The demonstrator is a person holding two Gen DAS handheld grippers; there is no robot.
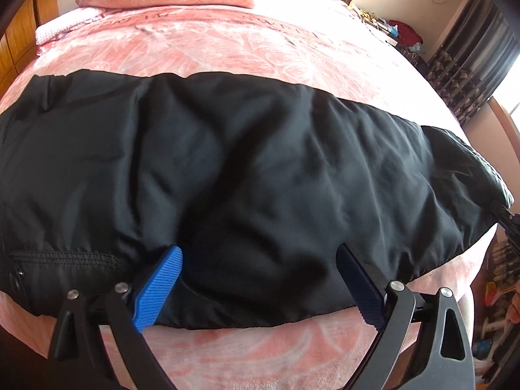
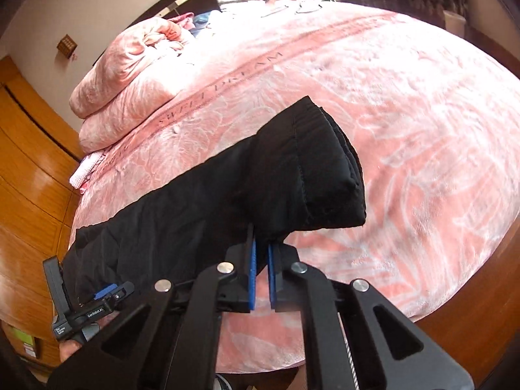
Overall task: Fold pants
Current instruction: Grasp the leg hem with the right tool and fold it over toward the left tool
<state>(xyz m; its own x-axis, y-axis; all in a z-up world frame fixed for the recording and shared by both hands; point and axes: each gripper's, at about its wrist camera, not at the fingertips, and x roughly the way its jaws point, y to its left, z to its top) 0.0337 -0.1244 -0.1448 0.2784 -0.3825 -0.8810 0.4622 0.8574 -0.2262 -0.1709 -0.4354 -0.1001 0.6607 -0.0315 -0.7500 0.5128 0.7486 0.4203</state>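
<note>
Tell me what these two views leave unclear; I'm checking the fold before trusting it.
- Left wrist view: the left claw stands open on the black pants; its fingertips sink into dark folds, so pinching is unclear.
- Left wrist view: the pants' left end is cut off by the frame edge.
- Right wrist view: the right claw is shut on the cuff end; layers gripped are hidden underneath.

This is a home bedroom. A wide bed (image 2: 406, 104) fills both views under a pink plush blanket lettered "SWEET DREAM", with a folded quilt (image 2: 130, 74) at upper left. Wooden wardrobe doors (image 2: 29, 175) line the left edge; patterned curtains (image 1: 468, 74) hang at upper right.
</note>
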